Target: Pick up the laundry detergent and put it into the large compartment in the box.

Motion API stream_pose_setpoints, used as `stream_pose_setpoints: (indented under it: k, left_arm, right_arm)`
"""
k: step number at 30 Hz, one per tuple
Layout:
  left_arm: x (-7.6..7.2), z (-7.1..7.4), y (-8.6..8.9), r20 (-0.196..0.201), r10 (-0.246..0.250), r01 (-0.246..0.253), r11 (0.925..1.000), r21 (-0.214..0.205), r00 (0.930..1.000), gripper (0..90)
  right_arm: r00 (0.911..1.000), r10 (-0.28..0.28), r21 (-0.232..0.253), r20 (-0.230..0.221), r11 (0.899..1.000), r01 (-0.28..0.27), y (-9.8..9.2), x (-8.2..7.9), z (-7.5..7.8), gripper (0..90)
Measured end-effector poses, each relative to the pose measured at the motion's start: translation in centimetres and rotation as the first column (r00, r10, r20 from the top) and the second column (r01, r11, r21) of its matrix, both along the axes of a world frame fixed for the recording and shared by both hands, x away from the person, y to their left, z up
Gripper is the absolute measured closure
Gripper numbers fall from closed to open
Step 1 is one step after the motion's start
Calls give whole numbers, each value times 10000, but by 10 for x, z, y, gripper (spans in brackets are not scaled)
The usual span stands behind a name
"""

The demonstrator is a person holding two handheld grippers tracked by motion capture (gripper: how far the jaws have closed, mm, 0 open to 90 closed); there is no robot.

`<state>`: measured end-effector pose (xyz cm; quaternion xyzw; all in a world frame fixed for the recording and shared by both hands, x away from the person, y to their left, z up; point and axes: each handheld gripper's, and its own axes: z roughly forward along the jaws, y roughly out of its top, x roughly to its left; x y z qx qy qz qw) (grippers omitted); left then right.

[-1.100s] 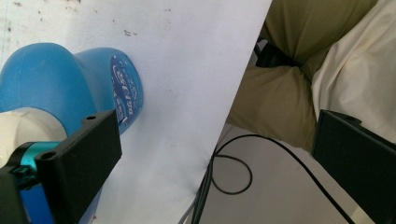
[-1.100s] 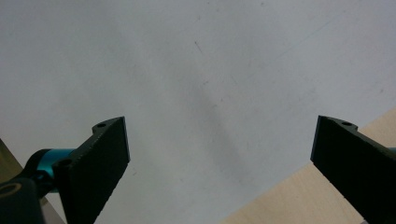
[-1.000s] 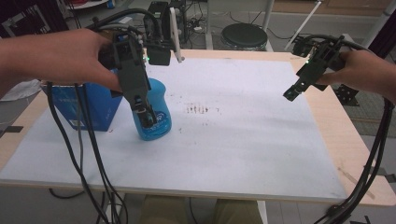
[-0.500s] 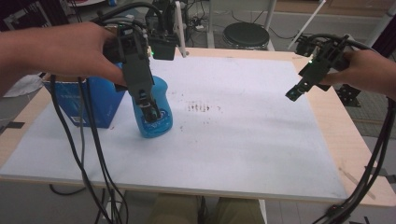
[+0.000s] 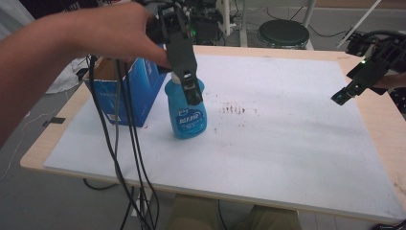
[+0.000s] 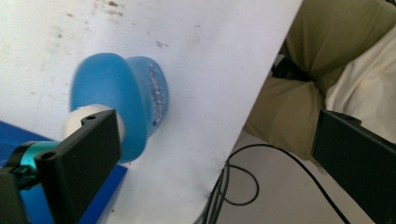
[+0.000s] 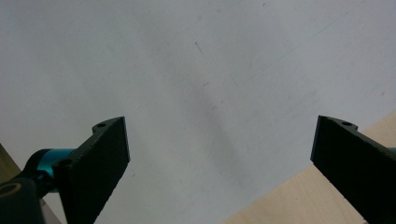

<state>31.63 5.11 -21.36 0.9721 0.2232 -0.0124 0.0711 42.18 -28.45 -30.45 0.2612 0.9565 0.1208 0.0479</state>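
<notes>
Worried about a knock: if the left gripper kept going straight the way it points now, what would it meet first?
Most likely the blue bottle. The left gripper, jaws open, points down at it, and one jaw already sits by the white cap in the left gripper view. Whether it touches is unclear.

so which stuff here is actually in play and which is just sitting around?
In play, judging by where the hands are:
- blue bottle, upright on the white sheet
- left gripper, open, over the bottle's white cap

Lying about:
- blue box, behind and beside the bottle
- brown stains on the white sheet
- right gripper, open, idle over the sheet's far edge
</notes>
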Motion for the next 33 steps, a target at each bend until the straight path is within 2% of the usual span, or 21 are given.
stream_pose_setpoints:
  k: [9,21,24,29,33]
  left_arm:
    - [19,-5,8,97,377,-379,9991,185,9992,16]
    - [35,-12,14,7,275,-275,9996,106,9996,17]
    - [39,-17,15,52,246,-246,9997,53,9997,16]
    - [45,-32,18,-90,290,-289,9996,75,9995,17]
    - [49,-38,21,-138,375,-374,9993,77,9992,17]
  right_arm:
    - [10000,-7,-19,27,10000,7,-2,1,-1,36]
    - [10000,8,39,24,10000,-8,-3,2,-1,36]
    - [10000,-46,65,8,10000,46,-4,2,-1,36]
    - [9999,-107,91,-24,9999,107,-6,2,-3,36]
    - [10000,-54,86,-45,9999,55,-6,2,-4,36]
